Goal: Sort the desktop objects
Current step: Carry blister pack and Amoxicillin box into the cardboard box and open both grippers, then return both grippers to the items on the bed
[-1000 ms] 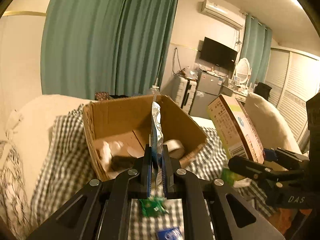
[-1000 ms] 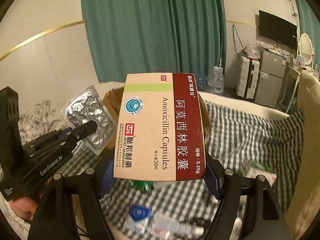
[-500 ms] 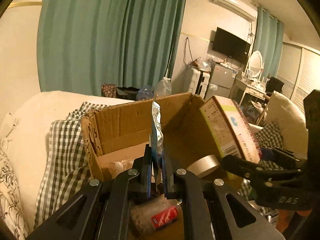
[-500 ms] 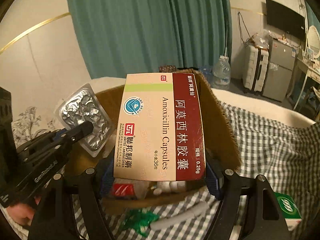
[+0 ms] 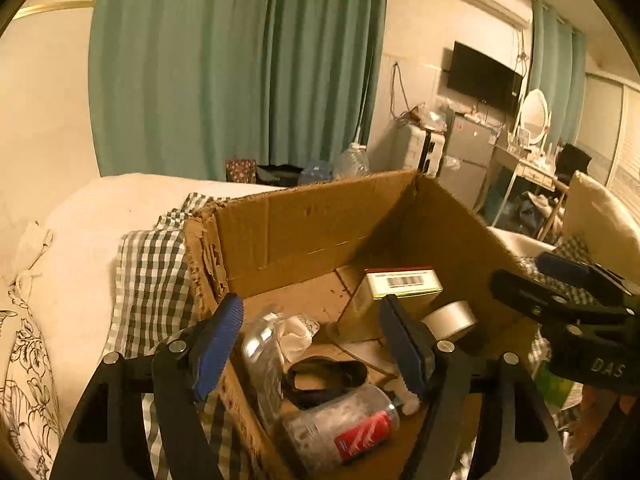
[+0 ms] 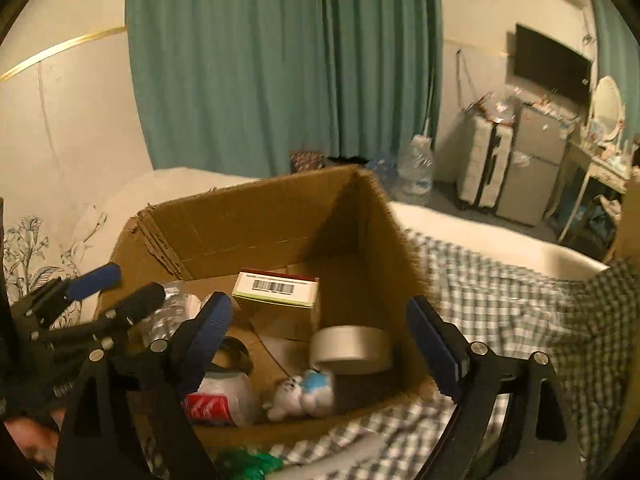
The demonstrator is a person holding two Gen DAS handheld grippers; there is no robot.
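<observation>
An open cardboard box [image 5: 320, 216] [image 6: 240, 220] stands on a checked cloth. Inside lies the Amoxicillin medicine box [image 5: 396, 292] [image 6: 280, 292], tilted, barcode end up. Beside it are a roll of grey tape [image 5: 450, 320] [image 6: 352, 346], a crushed plastic bottle with a red label [image 5: 344, 428] [image 6: 216, 400], a black strap [image 5: 324, 376] and a small plush toy [image 6: 304, 396]. The foil blister pack [image 5: 264, 356] lies at the box's left side. My left gripper [image 5: 316, 348] is open and empty over the box. My right gripper [image 6: 320, 344] is open and empty over it too.
The checked cloth [image 6: 500, 300] covers a bed with white pillows [image 5: 80, 240]. A green wrapper [image 6: 248, 464] lies on the cloth in front of the box. Teal curtains, a water bottle [image 6: 416, 172], a suitcase and a small fridge stand behind.
Both grippers moved forward over the box and opened. The blister pack left my left gripper and the medicine box left my right gripper; both now lie in the box.
</observation>
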